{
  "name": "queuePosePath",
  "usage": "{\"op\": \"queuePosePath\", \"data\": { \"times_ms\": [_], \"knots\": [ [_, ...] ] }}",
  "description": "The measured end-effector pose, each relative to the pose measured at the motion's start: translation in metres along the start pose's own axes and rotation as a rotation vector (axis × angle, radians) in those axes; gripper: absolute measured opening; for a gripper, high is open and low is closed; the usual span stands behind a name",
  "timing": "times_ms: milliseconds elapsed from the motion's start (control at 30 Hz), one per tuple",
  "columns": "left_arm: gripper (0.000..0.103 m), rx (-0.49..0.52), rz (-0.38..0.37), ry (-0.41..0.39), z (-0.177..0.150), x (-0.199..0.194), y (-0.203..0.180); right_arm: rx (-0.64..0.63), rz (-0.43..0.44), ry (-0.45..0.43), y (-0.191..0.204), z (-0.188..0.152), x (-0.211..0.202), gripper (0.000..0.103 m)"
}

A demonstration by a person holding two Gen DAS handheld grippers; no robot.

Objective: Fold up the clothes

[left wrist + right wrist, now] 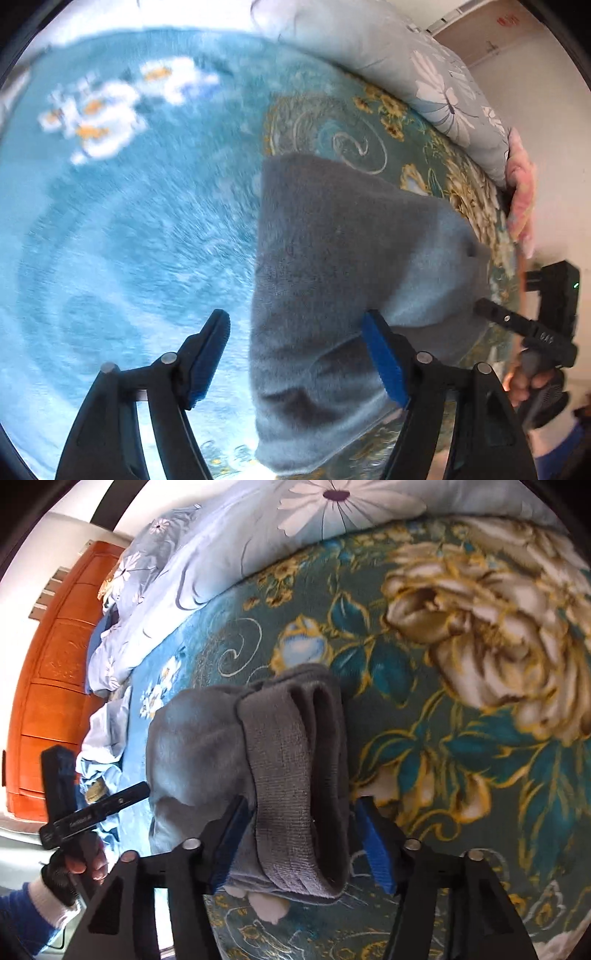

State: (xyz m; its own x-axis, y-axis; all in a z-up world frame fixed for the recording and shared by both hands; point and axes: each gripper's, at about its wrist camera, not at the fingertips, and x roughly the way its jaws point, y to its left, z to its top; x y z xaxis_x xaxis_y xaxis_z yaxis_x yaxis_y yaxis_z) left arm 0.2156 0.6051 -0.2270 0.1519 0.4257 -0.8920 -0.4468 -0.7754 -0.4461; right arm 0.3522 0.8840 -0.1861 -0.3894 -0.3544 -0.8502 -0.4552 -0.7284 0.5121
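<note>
A grey folded garment point(332, 258) lies on the teal flowered bedspread point(110, 240). In the left wrist view my left gripper point(295, 325) stands open over the garment's near left edge. Its right pad is at the cloth and its left pad is off it, over the bedspread. In the right wrist view the garment's ribbed folded end point(295, 775) sits between the jaws of my right gripper point(303, 808). That gripper is open, with a narrow gap showing at its right pad. The garment point(192, 746) bulges out to the left of those jaws.
A pale blue daisy-print duvet point(221, 554) is bunched along the far side of the bed. An orange wooden cabinet point(55, 664) stands at the left. A pink cloth point(522, 206) lies by the bed's edge. A hand point(85, 864) holds the left gripper's handle.
</note>
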Motion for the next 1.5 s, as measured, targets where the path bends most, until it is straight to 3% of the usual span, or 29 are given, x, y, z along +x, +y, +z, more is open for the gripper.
{"op": "queuePosePath", "data": {
  "times_ms": [233,533,733,967,1067,1233,1433,1500],
  "knots": [
    [0.077,0.005,-0.090,0.063,0.008,0.025,0.007,0.056,0.104,0.027,-0.018,0.007,0.023,0.070],
    [0.079,-0.019,-0.219,0.050,0.013,0.018,0.015,0.089,0.197,0.061,-0.031,0.010,0.037,0.070],
    [0.079,0.065,-0.187,0.116,0.010,0.038,0.003,0.083,0.191,0.073,-0.030,0.011,0.042,0.071],
    [0.079,0.026,-0.198,0.100,0.008,0.035,0.008,0.094,0.171,0.065,-0.028,0.011,0.043,0.071],
    [0.077,-0.036,-0.216,0.102,0.010,0.036,0.010,0.113,0.161,0.060,-0.027,0.011,0.043,0.069],
    [0.061,-0.059,-0.176,0.097,0.008,0.030,0.005,0.131,0.145,0.051,-0.022,0.009,0.040,0.050],
    [0.033,0.010,-0.094,0.067,0.008,0.015,-0.020,0.136,0.125,0.006,-0.015,0.002,0.030,0.036],
    [0.029,0.023,-0.076,0.049,0.005,0.003,-0.027,0.135,0.130,-0.012,-0.011,-0.001,0.024,0.033]
  ]
}}
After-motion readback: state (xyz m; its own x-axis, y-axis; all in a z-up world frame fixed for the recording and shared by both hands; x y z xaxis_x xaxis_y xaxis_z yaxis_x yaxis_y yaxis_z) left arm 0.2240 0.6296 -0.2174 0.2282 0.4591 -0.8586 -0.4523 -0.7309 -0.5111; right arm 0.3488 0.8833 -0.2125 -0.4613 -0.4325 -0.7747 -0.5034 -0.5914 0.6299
